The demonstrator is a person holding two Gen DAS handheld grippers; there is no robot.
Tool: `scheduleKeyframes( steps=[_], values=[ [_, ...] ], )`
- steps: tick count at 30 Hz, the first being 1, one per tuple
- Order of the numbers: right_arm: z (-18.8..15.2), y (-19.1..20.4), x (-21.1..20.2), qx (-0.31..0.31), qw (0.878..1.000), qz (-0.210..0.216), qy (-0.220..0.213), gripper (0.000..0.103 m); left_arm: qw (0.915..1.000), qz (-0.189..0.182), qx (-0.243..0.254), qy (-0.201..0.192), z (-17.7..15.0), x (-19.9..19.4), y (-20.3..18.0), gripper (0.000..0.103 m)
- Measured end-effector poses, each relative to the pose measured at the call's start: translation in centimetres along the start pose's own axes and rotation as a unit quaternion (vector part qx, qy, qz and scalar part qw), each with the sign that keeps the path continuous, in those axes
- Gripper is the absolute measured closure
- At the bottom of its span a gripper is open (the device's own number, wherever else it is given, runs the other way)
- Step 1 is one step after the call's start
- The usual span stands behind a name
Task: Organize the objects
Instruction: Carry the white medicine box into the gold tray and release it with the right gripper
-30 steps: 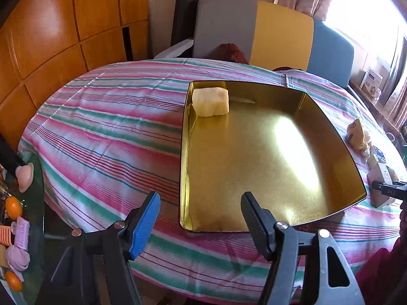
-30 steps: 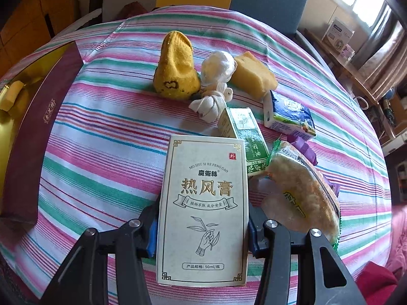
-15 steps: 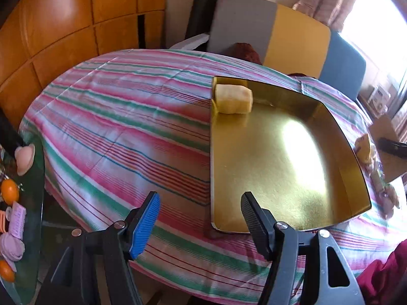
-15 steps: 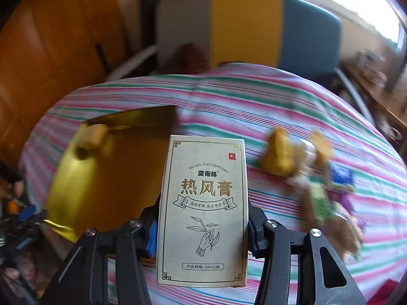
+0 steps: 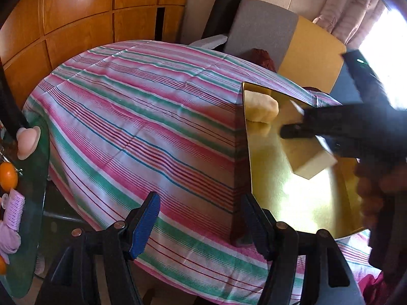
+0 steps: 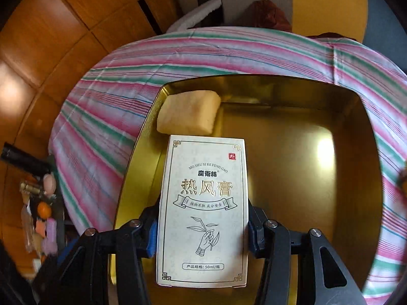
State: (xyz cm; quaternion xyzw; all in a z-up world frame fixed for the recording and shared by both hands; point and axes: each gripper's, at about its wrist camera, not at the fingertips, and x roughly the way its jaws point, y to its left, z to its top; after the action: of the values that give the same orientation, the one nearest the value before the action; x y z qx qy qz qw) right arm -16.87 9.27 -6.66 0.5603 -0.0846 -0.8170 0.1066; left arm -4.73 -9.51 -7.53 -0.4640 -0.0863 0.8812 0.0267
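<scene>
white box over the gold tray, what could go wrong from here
1. The right tool is shut on the white box only at its lower end, so the long box could tilt or slip when lowered.
2. The yellow sponge sits in the far left corner of the gold tray, close ahead of the box; pushing forward may bump it.
3. The tray is shiny with a hard glare spot, so judging height above its floor may be tricky.

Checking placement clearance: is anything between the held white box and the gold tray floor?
Nothing visible. The right gripper holds the white box above the gold tray; the yellow sponge sits in the far-left corner, beyond the box.
</scene>
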Motion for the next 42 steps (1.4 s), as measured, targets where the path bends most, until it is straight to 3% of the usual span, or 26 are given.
scheduleKeyframes(
  steps=[3,8,16,24,32,37,42],
  values=[
    [1.4,0.8,1.4,0.024,1.0,0.015,0.012,0.049,1.0,-0.002,-0.002,0.007,-0.1,0.3,0.2,0.036],
    [1.6,0.8,2.6,0.07,0.994,0.08,0.024,0.043,0.9999,-0.007,0.002,0.008,-0.3,0.3,0.0,0.036],
    [0.0,0.2,2.1,0.068,0.993,0.098,0.024,0.041,1.0,-0.005,0.004,0.003,-0.5,0.2,-0.3,0.036],
    [-1.5,0.0,0.4,0.056,0.986,0.158,0.015,0.038,0.9998,0.004,0.021,-0.003,-0.9,-0.1,-1.1,0.036],
    [-4.8,-2.3,-5.3,-0.011,0.996,0.064,-0.061,0.022,0.9987,0.011,0.045,-0.019,-0.7,-1.1,-2.6,0.036],
    [-7.0,-5.4,-8.6,-0.038,0.993,0.025,-0.105,0.004,0.9977,0.004,0.063,-0.024,-0.7,-1.7,-3.9,0.034],
    [-9.0,-9.7,-11.5,-0.045,0.991,-0.012,-0.127,0.0,0.9957,0.003,0.087,-0.029,-1.0,-2.4,-5.7,0.031]
  ],
)
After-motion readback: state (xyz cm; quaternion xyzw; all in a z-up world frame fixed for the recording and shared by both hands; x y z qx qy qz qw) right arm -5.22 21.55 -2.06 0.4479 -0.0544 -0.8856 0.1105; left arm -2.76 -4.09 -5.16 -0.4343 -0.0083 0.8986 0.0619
